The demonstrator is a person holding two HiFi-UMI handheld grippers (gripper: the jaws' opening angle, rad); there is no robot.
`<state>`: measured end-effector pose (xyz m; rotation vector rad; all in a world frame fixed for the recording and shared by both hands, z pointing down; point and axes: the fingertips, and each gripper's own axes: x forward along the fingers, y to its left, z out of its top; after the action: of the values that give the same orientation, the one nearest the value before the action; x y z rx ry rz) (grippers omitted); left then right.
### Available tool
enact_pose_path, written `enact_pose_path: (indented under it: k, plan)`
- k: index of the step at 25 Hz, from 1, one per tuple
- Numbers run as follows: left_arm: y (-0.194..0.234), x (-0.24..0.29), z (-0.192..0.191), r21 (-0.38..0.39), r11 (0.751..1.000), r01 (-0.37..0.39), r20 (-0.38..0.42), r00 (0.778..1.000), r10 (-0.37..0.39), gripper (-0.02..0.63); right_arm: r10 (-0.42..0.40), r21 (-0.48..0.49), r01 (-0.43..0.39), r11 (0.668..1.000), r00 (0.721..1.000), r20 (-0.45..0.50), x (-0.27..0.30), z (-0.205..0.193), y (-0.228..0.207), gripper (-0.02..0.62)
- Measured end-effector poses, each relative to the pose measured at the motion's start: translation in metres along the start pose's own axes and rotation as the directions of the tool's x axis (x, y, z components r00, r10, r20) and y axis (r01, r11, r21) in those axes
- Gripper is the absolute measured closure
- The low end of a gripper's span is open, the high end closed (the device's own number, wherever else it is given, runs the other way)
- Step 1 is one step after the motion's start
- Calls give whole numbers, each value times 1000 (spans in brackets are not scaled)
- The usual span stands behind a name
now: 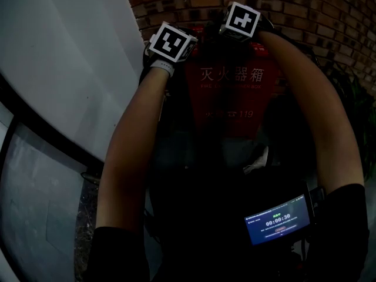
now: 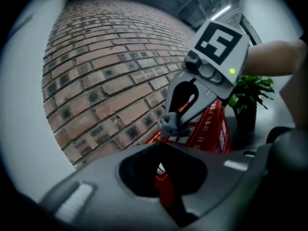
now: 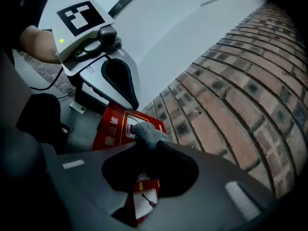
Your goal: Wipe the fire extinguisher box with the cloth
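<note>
Cloth point(image 3: 147, 132) between fingers point(image 3: 182, 154) of right gripper point(image 3: 146, 144)

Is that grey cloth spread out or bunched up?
Bunched up: the cloth sits as a small wad pinched in the right tongs.

Two grippers are in view: one left gripper point(image 3: 132, 104) and one right gripper point(image 2: 174, 121). Each carries one marker cube, making two: the left cube point(image 1: 171, 42) and the right cube point(image 1: 242, 20). There is one red fire extinguisher box point(image 1: 232, 96), one grey cloth point(image 3: 147, 133), one potted plant point(image 2: 248, 93), one small lit screen point(image 1: 277, 221) and one brick wall point(image 2: 106, 71). Two bare forearms show: the left forearm point(image 1: 132, 140) and the right forearm point(image 1: 317, 98).
</note>
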<state>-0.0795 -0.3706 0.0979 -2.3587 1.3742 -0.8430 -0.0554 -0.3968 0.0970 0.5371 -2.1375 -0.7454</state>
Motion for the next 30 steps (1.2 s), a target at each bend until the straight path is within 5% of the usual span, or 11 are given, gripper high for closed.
enact_pose_path:
  k: [5,14,24,30]
  plan:
    - [13,-8,-27,-88,996,-26,-3,1000,26,603,-91,-116,89,989,996,-11,27,29,7,535]
    - [34,-18,-52,-325,941,-97,45,992,118,603,-101,-327,65,943,990,-97,64,41,21,535]
    - [14,-29,-9,-277,956,-94,119,984,131,603,-45,-473,-72,878,972,-231,61,17,28,537]
    - [-14,-14,15,-288,957,-45,145,985,90,603,-14,-418,-98,903,966,-257,27,-36,19,537]
